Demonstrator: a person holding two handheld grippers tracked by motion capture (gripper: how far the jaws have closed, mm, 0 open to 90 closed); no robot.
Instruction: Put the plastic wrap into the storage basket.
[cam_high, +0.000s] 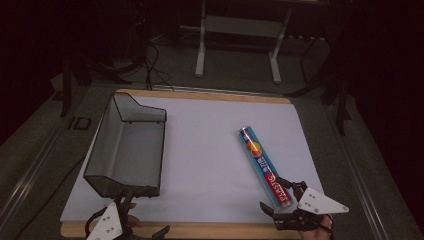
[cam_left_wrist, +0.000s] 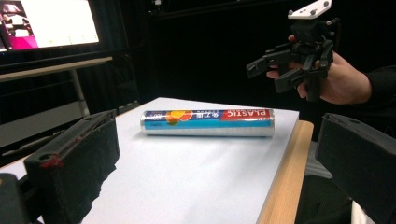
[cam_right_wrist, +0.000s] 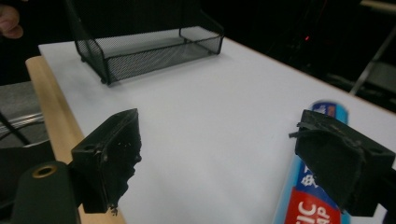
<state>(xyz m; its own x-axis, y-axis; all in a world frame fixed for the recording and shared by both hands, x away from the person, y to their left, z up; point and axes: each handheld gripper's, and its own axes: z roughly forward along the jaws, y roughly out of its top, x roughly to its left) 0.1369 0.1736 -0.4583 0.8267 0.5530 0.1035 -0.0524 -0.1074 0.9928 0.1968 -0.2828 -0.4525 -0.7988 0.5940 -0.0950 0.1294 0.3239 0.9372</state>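
High view: a mesh tray (cam_high: 127, 150) sits left on the white counter (cam_high: 210, 150); a plastic-wrap roll (cam_high: 264, 166) lies lower right, its near end between the spread jaws of the right gripper (cam_high: 279, 197). Left gripper view: the left gripper (cam_left_wrist: 219, 172) gapes wide, the roll mid-frame. Right gripper view: tray upper left.

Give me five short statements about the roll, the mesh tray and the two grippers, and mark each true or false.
1. The plastic wrap roll lies on its side on the white sheet. True.
2. The roll sits inside the black mesh tray. False: the tray is empty, and the roll lies apart from it on the sheet.
3. The right gripper is open, near the roll's red end. True.
4. The left gripper is clamped on the roll. False: it is open, by the tray's near end.
5. The tray is tipped upside down. False: it stands upright, open side up.
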